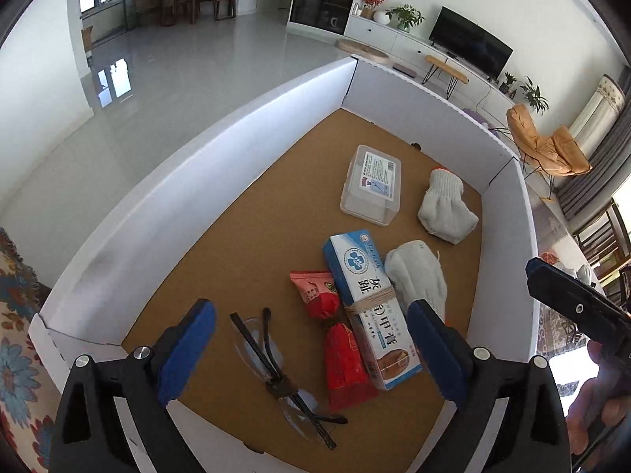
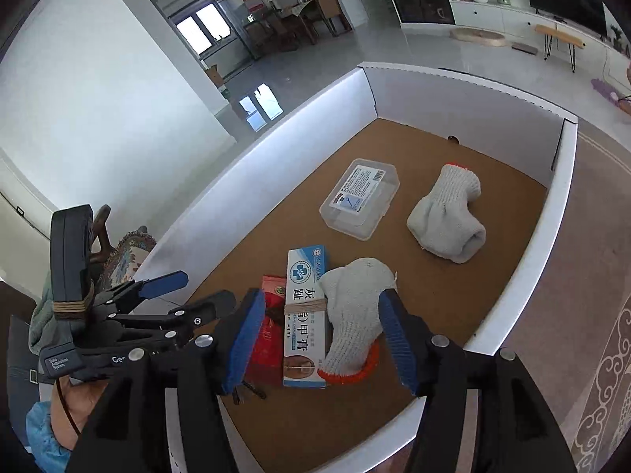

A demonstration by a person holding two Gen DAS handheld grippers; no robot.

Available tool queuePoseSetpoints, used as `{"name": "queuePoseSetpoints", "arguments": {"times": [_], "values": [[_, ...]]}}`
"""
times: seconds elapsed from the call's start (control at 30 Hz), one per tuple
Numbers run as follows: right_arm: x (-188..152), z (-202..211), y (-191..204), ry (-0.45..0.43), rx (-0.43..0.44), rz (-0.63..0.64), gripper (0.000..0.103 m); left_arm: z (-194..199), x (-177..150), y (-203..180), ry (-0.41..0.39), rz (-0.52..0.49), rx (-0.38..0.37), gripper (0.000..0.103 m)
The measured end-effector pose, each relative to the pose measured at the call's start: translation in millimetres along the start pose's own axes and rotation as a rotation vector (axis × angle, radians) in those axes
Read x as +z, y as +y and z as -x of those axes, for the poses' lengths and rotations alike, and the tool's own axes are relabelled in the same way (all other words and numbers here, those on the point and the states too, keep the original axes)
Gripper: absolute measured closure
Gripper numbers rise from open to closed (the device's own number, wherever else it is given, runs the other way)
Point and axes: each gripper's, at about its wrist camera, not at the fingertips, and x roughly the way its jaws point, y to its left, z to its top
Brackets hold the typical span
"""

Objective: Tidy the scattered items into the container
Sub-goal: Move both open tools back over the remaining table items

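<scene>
A white-walled box point(image 1: 236, 165) with a cork floor holds a clear plastic case point(image 1: 370, 185), two white knit gloves point(image 1: 445, 205) point(image 1: 414, 276), a blue-and-white carton point(image 1: 366, 299) bound with twine, a red sachet point(image 1: 335, 339) and clear glasses point(image 1: 276, 366). My left gripper point(image 1: 311, 309) hangs open above the sachet and carton, holding nothing. My right gripper point(image 2: 322, 299) is open over the orange-cuffed glove point(image 2: 355, 315), which lies on the floor against the carton point(image 2: 303, 315); its pads stand off it.
A patterned cloth point(image 1: 15, 354) lies outside the box on the left and a patterned rug point(image 2: 591, 315) on the right. The box walls point(image 2: 532, 256) rise all round the cork floor. A hand point(image 1: 603, 394) holds the right gripper at the frame edge.
</scene>
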Motion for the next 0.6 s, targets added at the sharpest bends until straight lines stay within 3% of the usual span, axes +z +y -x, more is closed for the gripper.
{"name": "queuePoseSetpoints", "arguments": {"times": [0.13, 0.27, 0.47, 0.6], "values": [[-50, 60, -25, -0.137, -0.068, 0.028, 0.042, 48, -26, -44, -0.084, -0.107, -0.038, 0.004], [-140, 124, -82, -0.151, -0.248, 0.042, 0.042, 77, -68, -116, -0.095, -0.25, -0.147, 0.003], [-268, 217, -184, -0.058, -0.6, -0.026, 0.042, 37, -140, -251, 0.084, -0.432, -0.296, 0.002], [-309, 264, -235, -0.021, -0.675, -0.093, 0.042, -3, -182, -334, 0.194, -0.516, -0.334, 0.002]]}}
